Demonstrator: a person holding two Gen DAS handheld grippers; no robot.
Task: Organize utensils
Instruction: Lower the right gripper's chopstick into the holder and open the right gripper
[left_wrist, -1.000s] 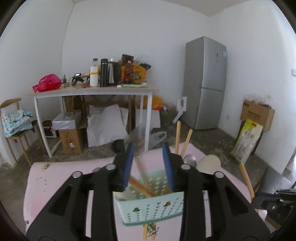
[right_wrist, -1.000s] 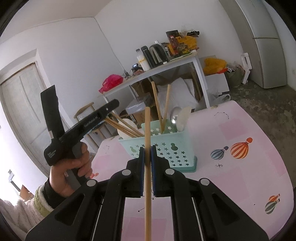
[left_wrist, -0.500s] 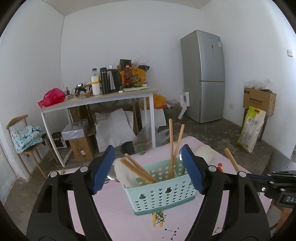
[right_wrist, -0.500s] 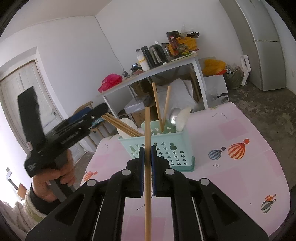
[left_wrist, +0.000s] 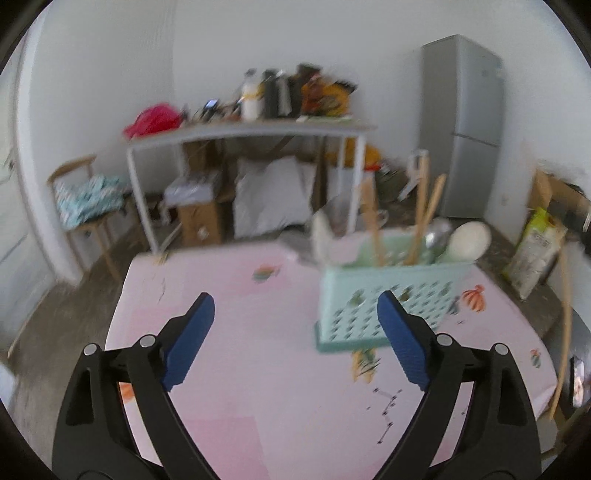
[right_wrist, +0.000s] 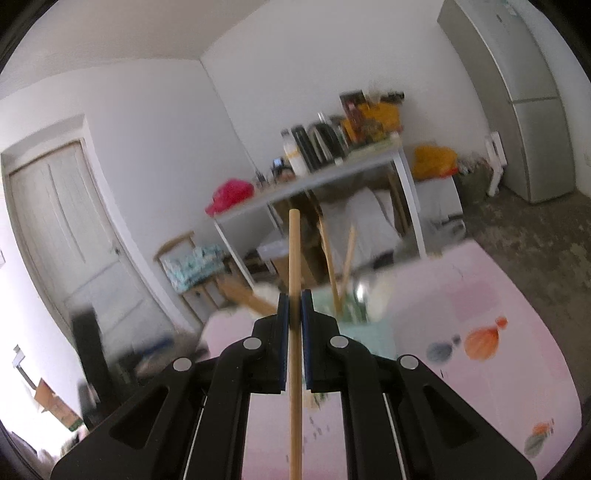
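Left gripper (left_wrist: 295, 325) is hovering over the pink tablecloth (left_wrist: 258, 387), jaws spread wide, holding nothing. Teal basket (left_wrist: 388, 295) is standing on the cloth just beyond its right pad, carrying upright wooden sticks (left_wrist: 424, 218) and a pale spoon (left_wrist: 469, 242) (both views motion-blurred). Right gripper (right_wrist: 294, 306) is clamping a wooden chopstick (right_wrist: 294, 258), jaws closed tight on its shaft; the stick is standing nearly vertical, its tip rising above the pads, the basket (right_wrist: 369, 325) lying just behind
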